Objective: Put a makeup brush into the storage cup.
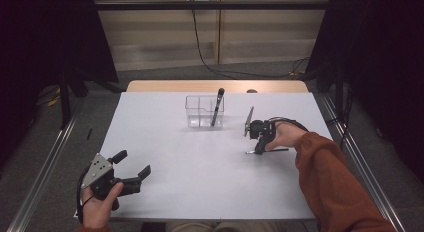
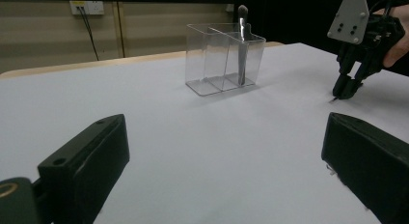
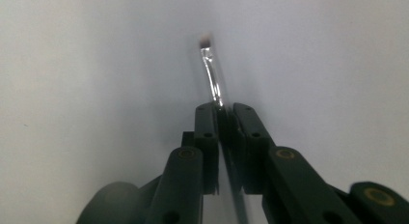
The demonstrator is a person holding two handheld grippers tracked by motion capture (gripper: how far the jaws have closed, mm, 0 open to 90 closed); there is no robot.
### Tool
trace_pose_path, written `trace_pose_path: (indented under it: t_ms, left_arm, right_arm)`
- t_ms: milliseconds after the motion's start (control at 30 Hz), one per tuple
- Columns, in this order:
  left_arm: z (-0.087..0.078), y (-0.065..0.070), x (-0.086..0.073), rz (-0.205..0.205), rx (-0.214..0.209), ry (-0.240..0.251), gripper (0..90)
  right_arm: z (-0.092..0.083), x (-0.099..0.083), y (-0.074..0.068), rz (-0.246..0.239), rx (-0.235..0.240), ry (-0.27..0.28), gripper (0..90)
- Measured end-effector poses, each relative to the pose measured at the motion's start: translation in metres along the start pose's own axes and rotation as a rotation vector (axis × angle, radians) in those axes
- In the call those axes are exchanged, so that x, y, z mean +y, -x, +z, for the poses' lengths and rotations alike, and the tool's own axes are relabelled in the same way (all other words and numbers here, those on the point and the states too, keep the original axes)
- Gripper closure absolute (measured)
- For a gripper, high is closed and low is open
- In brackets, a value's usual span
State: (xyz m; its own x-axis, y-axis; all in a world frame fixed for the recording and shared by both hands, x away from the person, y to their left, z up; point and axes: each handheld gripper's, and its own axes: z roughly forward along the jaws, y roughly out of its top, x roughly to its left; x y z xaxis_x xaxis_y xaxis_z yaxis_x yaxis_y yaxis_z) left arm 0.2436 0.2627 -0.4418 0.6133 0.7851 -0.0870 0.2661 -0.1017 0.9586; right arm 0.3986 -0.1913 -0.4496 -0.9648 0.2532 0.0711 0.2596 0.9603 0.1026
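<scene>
Slim metal-ferruled brush [image 3: 212,74] between matte black hand-held gripper [image 3: 223,113] jaws

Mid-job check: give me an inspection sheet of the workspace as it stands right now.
Surface: white table, flat.
Job's things: thin brush lying on the table; clear two-compartment holder with a dark brush upright in its right compartment.
Clutter: nothing seen.
Tools: right tool shut on the thin brush, pointing down; left tool open, empty, near the front left.
Cables: wall cable down to the floor.
Surroundings: dark curtains, floor rails.
</scene>
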Motion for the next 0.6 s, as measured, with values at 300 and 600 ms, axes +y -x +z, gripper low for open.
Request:
trace_pose_path:
  t_ms: [300, 600]
  left_arm:
    - [0.0001, -0.0002, 0.0000, 0.002, 0.002, -0.002, 2.9]
    - [0.0018, -0.0002, 0.0002, -0.002, 0.000, 0.001, 2.9]
  right_arm:
    - [0.0002, 0.0008, -0.0010, 0.013, 0.003, -0.006, 86.5]
    - [-0.0003, 0.0004, -0.0001, 0.025, 0.001, 0.001, 86.7]
